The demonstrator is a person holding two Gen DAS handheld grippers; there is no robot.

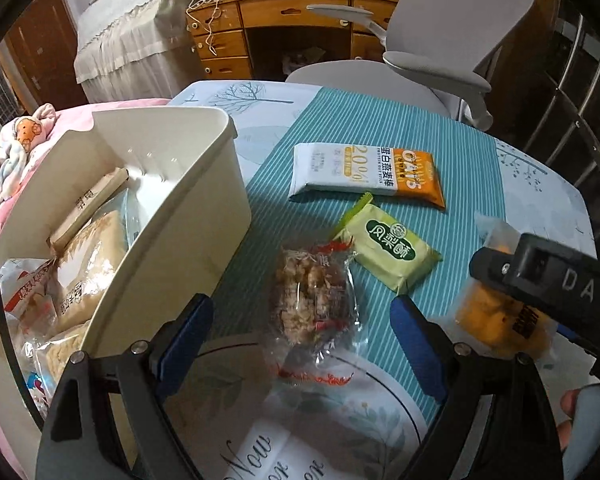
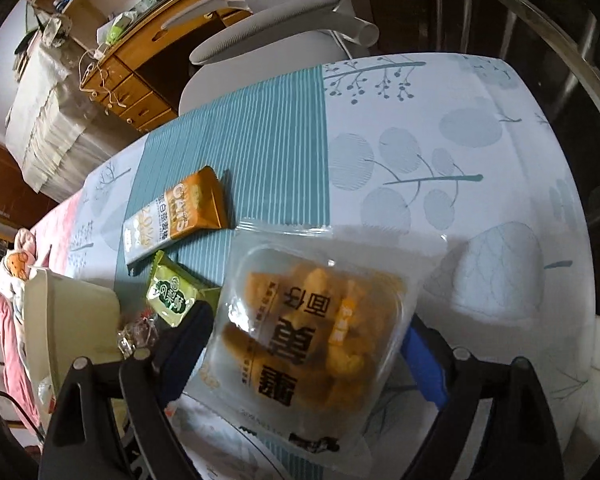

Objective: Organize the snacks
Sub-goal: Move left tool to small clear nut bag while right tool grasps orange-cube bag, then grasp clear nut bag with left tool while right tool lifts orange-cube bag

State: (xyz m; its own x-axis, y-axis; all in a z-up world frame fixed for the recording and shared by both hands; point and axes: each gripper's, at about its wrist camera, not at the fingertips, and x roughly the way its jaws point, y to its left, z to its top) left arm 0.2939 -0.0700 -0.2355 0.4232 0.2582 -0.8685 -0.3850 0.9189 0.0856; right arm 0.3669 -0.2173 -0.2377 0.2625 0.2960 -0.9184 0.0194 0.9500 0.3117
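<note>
In the left wrist view my left gripper (image 1: 300,308) is open, tilted down over a clear-wrapped brown nut snack (image 1: 312,296) that lies on the table between its blue pads. A green packet (image 1: 388,254) and a white-and-orange oat bar (image 1: 366,174) lie beyond it. A cream bin (image 1: 204,216) holding several snack packs stands to the left. In the right wrist view my right gripper (image 2: 306,320) is open astride a clear pack of yellow bread (image 2: 312,328) that rests flat on the tablecloth. The pack's edges sit close to both pads.
The table carries a teal-striped and leaf-print cloth (image 1: 460,168). A grey office chair (image 1: 440,40) stands at its far edge, with a wooden desk (image 1: 260,32) behind. Pink bedding (image 1: 12,168) lies left of the bin. A person's fingers (image 1: 572,404) show at lower right.
</note>
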